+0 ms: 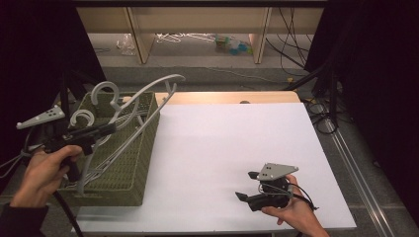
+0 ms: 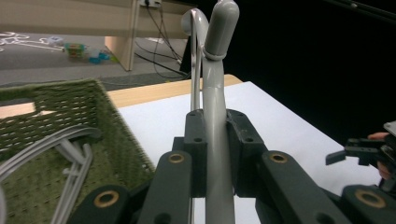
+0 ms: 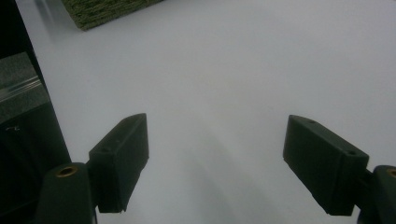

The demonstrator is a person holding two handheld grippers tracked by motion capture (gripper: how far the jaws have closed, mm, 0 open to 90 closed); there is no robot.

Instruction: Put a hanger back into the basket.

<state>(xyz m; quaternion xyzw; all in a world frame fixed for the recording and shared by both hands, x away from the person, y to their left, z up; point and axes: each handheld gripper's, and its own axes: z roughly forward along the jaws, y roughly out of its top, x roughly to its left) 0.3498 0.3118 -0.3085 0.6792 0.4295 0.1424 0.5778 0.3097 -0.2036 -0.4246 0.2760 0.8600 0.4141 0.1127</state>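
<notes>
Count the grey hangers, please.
About 3: one hanger gripped in the left claw above the basket; two hooks in the basket. More may be hidden.

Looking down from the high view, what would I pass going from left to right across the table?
Left gripper clamped on a grey hanger → green basket with more hangers → bare white table → right gripper, jaws open, resting in a hand.
</notes>
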